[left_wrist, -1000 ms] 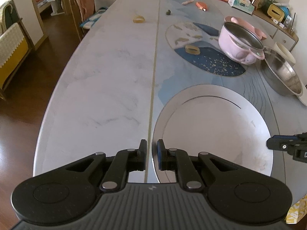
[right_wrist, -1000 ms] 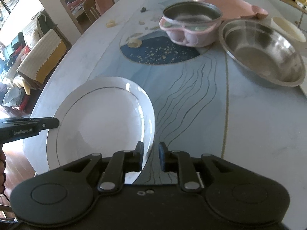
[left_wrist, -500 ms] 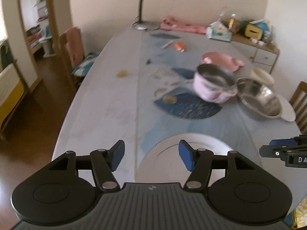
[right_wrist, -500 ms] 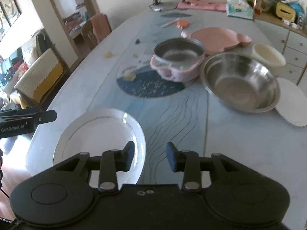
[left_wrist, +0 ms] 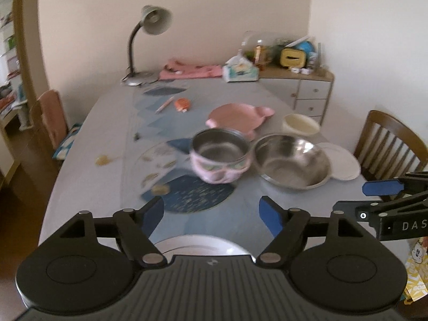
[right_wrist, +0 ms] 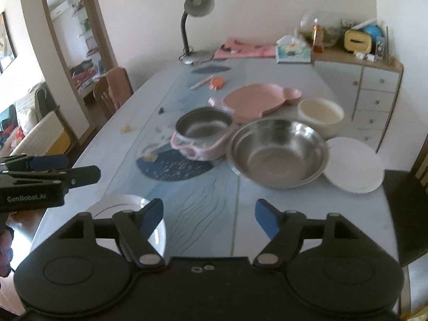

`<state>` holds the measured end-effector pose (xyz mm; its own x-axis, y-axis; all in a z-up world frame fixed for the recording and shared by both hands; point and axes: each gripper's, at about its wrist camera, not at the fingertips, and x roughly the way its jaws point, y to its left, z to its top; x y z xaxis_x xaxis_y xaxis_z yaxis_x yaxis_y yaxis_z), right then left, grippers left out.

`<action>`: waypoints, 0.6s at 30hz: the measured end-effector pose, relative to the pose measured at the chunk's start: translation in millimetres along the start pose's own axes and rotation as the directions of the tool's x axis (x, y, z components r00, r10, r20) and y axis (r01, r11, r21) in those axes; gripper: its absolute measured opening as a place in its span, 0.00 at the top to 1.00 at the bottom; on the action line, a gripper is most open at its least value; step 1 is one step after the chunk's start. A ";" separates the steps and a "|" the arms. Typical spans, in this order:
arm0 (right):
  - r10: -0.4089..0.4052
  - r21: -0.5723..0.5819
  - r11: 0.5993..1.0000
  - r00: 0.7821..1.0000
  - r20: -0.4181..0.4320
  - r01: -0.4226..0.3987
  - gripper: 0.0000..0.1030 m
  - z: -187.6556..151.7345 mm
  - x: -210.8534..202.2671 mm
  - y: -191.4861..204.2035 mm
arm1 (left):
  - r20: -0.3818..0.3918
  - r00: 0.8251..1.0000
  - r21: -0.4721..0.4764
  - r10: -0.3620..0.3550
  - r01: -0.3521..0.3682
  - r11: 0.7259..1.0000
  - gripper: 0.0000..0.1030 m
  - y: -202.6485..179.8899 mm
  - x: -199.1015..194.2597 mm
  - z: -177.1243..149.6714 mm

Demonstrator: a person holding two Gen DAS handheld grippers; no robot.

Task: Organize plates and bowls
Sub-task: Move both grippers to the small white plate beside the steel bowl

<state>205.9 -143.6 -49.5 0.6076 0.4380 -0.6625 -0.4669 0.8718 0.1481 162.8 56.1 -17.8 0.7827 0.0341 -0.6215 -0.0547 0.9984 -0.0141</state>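
Observation:
A large white plate [left_wrist: 200, 244] [right_wrist: 125, 203] lies at the table's near edge, just below both grippers and mostly hidden behind them. My left gripper [left_wrist: 211, 212] hangs above it, its jaws opening with nothing between them. My right gripper [right_wrist: 208, 215] is likewise opening and empty. Further along the table stand a pink-walled steel pot [left_wrist: 220, 157] [right_wrist: 203, 133], a wide steel bowl [left_wrist: 291, 163] [right_wrist: 276, 152], a pink plate [left_wrist: 238, 116] [right_wrist: 256, 99], a cream bowl [left_wrist: 301, 124] [right_wrist: 319, 112] and a small white plate [left_wrist: 343, 164] [right_wrist: 353, 168].
A long grey table [left_wrist: 101, 139] carries a dark blue mat [left_wrist: 198, 196], a desk lamp [left_wrist: 149, 26], a tissue box [left_wrist: 240, 72] and small scraps. Wooden chairs [left_wrist: 388, 139] stand at the right and left sides. A drawer cabinet [right_wrist: 374, 91] stands at the back right.
Both grippers let go of the large white plate, opened wide and lifted back from it. The views tilted up, so the far wall and lamp now show.

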 end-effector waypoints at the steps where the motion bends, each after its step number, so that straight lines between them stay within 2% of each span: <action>1: -0.002 0.001 1.000 1.000 0.009 0.002 0.22 0.9 -2.3 -4.6 | 0.004 1.000 0.006 -0.006 0.006 1.000 0.24 -7.2 1.1 2.5; 9: -0.012 0.006 1.000 0.998 0.054 0.012 0.09 9.5 -14.5 -56.0 | 0.019 0.999 0.015 -0.039 0.039 0.999 0.24 -64.6 15.2 18.7; 18: -0.002 -0.050 0.999 0.993 0.120 0.008 0.00 24.2 -24.6 -119.1 | 0.007 1.000 -0.049 -0.026 0.027 0.998 0.23 -124.7 43.4 39.6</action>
<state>262.2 -252.9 -33.0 0.6813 0.4599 -0.5695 -0.4939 0.8630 0.1061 228.1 -65.1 -12.0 0.7885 0.0080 -0.6150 -0.0637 0.9956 -0.0687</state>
